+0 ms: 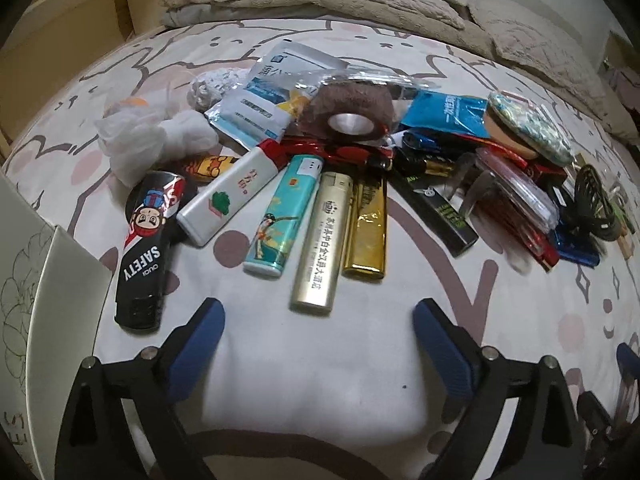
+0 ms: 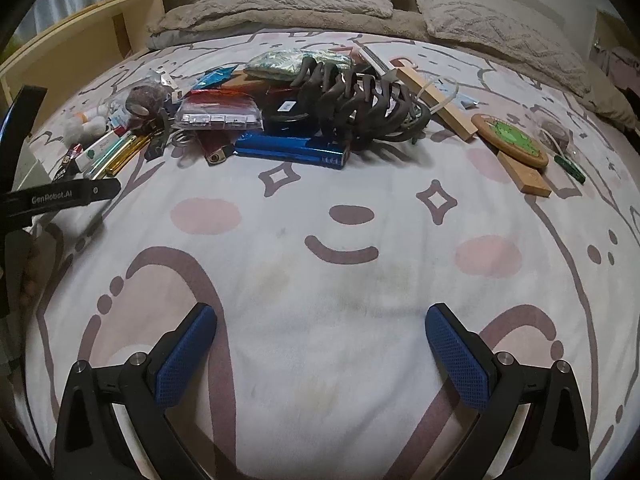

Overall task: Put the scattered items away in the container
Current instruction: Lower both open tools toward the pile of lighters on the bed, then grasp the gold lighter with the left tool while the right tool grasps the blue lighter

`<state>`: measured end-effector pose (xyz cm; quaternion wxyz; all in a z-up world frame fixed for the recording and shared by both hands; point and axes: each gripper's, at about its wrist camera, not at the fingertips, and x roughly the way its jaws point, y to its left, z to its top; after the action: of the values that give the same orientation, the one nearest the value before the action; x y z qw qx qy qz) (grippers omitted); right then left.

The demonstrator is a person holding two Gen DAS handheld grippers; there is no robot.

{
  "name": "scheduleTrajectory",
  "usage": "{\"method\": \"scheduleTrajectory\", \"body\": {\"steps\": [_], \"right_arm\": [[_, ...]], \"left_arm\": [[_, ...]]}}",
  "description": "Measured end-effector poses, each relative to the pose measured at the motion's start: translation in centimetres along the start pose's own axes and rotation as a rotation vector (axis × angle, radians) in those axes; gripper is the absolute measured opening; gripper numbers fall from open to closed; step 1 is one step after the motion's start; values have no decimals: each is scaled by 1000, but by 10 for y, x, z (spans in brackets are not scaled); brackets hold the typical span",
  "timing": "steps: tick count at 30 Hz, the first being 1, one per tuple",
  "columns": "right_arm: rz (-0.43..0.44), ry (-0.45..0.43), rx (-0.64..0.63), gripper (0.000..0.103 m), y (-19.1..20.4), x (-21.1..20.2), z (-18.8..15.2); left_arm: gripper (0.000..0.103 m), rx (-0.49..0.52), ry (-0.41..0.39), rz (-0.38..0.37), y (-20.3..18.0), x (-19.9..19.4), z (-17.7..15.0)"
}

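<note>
Just ahead, lighters [image 1: 316, 240] beside container [image 1: 60, 280].

Lighters in a row: 5 — black [image 1: 145, 256], white [image 1: 228, 196], teal [image 1: 282, 216], champagne [image 1: 322, 240], gold [image 1: 366, 232]. Tape roll [image 1: 352, 108]: 1. Claw clip [image 2: 360, 100]: 1. Blue tube [image 2: 292, 152]: 1. Round coaster [image 2: 510, 140]: 1.

The supporting surface was a bed [image 2: 320, 288] covered by a white sheet printed with pink and brown cartoon faces. Resting directly on the sheet were a black lighter [image 1: 146, 256], a white lighter [image 1: 224, 196], a teal lighter [image 1: 280, 216], a champagne lighter [image 1: 322, 240] and a gold lighter [image 1: 368, 232], side by side. A blue bar [image 2: 292, 152] and a round cork coaster [image 2: 510, 140] also lay on it. Beige bedding [image 2: 280, 12] was bunched at the far edge.
</note>
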<state>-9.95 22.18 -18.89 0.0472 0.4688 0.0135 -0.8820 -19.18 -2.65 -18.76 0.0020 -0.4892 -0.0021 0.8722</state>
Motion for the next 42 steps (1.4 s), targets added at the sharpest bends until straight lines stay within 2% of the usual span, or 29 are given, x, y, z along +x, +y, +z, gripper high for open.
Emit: {"method": "scheduleTrajectory", "body": {"steps": [7, 12, 18, 24, 29, 31, 34, 36, 39, 40, 41, 42], "right_arm": [[-21, 3, -4, 103, 7, 9, 11], [-39, 17, -42, 103, 20, 17, 24], [-6, 28, 11, 103, 22, 34, 52], [-19, 24, 97, 103, 18, 55, 77], [-47, 14, 132, 103, 19, 61, 86], [-52, 4, 150, 103, 17, 63, 89], [-58, -20, 155, 103, 15, 63, 87], [-53, -37, 160, 103, 13, 60, 84], [-55, -45, 163, 97, 11, 55, 80], [-56, -48, 159, 94, 12, 54, 78], [-56, -51, 154, 93, 12, 53, 77], [-56, -54, 148, 90, 12, 51, 75]], "left_arm": [[94, 9, -16, 12, -5, -1, 0], [73, 27, -41, 16, -10, -5, 1], [58, 41, -62, 6, -14, -6, 0], [56, 35, -65, -5, -13, -6, 1], [56, 21, -71, -9, -14, -6, 1], [53, 14, -74, -18, -13, -7, 1], [42, -6, -76, -30, -9, -9, 2], [41, -17, -74, -44, -7, -10, 2], [38, -12, -74, -50, -7, -12, 1], [33, -7, -74, -48, -7, -12, 1], [20, -3, -74, -41, -8, -13, 0], [19, -4, -71, -46, -8, -14, 0]]}}
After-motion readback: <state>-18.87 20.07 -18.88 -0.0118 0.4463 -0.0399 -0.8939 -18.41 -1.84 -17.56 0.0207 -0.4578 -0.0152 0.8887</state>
